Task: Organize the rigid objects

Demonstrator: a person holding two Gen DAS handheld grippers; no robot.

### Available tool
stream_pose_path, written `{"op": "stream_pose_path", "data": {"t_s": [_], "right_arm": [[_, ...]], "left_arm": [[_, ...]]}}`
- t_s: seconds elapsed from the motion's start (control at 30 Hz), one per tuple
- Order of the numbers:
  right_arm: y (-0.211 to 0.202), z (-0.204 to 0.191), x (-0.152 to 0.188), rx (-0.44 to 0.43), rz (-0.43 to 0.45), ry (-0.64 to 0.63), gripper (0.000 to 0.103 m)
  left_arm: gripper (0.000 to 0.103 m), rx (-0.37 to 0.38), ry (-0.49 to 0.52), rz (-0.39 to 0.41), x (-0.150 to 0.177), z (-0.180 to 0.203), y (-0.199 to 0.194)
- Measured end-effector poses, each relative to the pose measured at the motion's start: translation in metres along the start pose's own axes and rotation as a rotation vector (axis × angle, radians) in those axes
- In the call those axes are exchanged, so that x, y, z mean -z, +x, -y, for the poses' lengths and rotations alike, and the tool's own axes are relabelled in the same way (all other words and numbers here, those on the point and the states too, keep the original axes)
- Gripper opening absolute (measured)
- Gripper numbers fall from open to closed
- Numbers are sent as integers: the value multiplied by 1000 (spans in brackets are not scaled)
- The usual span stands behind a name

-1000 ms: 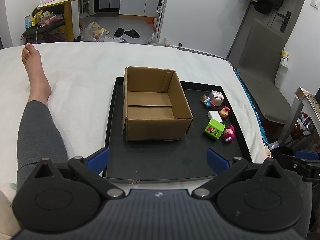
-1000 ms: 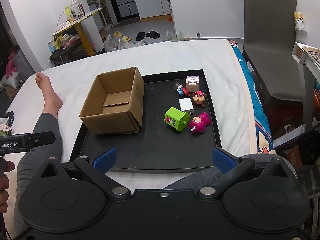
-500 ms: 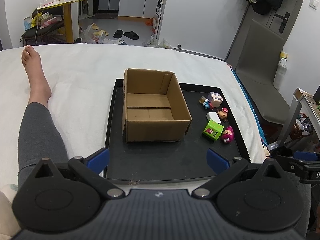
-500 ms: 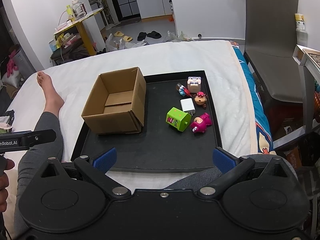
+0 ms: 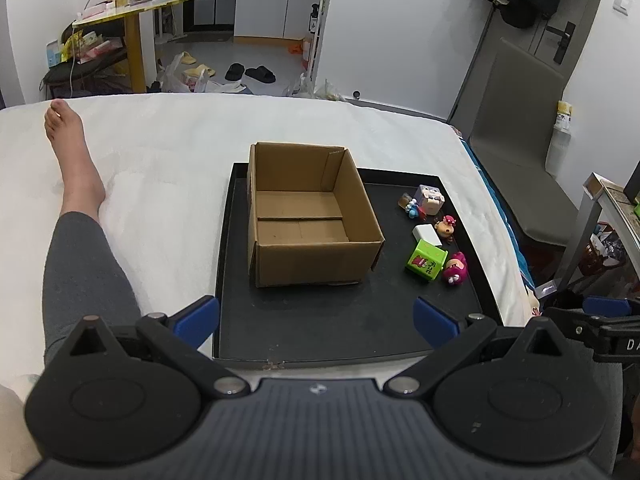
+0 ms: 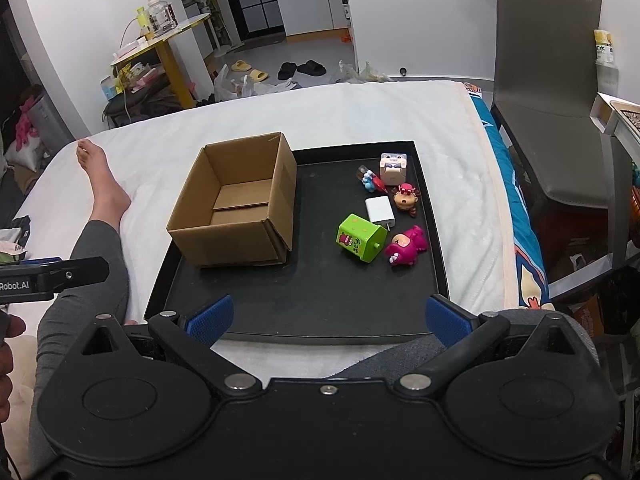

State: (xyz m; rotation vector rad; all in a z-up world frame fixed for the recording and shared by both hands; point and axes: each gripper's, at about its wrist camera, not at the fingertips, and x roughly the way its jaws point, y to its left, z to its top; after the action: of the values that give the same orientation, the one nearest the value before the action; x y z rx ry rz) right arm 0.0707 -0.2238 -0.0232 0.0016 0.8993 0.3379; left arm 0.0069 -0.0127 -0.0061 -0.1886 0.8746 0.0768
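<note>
An empty cardboard box [image 5: 308,216] [image 6: 240,204] stands on the left part of a black tray [image 5: 320,328] [image 6: 304,304] on a white bed. Right of the box lie several small toys: a green cube [image 5: 426,260] [image 6: 360,237], a pink figure [image 5: 455,269] [image 6: 406,246], a white block [image 5: 426,234] [image 6: 379,210], a brown figure [image 5: 446,226] [image 6: 406,197], a pale cube face [image 5: 429,199] [image 6: 393,168] and a blue-red piece [image 5: 412,208] [image 6: 370,182]. My left gripper [image 5: 316,318] and right gripper [image 6: 328,316] hang open over the tray's near edge, holding nothing.
A person's grey-clad leg [image 5: 80,264] and bare foot [image 5: 66,128] lie on the bed [image 5: 160,152] left of the tray. A grey chair [image 6: 552,80] stands to the right. A yellow side table [image 5: 132,4] and slippers [image 5: 250,72] are on the floor beyond.
Both cameras have pulled back and up slightly, so the tray and box appear a little smaller and farther. The objects themselves have not moved.
</note>
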Motion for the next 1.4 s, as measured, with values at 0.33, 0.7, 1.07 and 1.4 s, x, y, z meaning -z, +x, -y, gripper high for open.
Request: {"op": "stream_pose_path", "data": {"t_s": [0.33, 0.7, 1.07, 1.4], "right_arm": [[0, -6, -1, -4, -13, -11, 103], [0, -5, -1, -13, -15, 5, 103], [4, 4, 0, 28, 29, 18, 103], [21, 17, 0, 6, 23, 59, 103]], "left_arm": [[103, -9, -14, -7, 1, -5, -4], [103, -7, -13, -14, 3, -6, -1], [103, -16, -17, -17, 2, -10, 11], [103, -45, -33, -43, -7, -17, 35]]}}
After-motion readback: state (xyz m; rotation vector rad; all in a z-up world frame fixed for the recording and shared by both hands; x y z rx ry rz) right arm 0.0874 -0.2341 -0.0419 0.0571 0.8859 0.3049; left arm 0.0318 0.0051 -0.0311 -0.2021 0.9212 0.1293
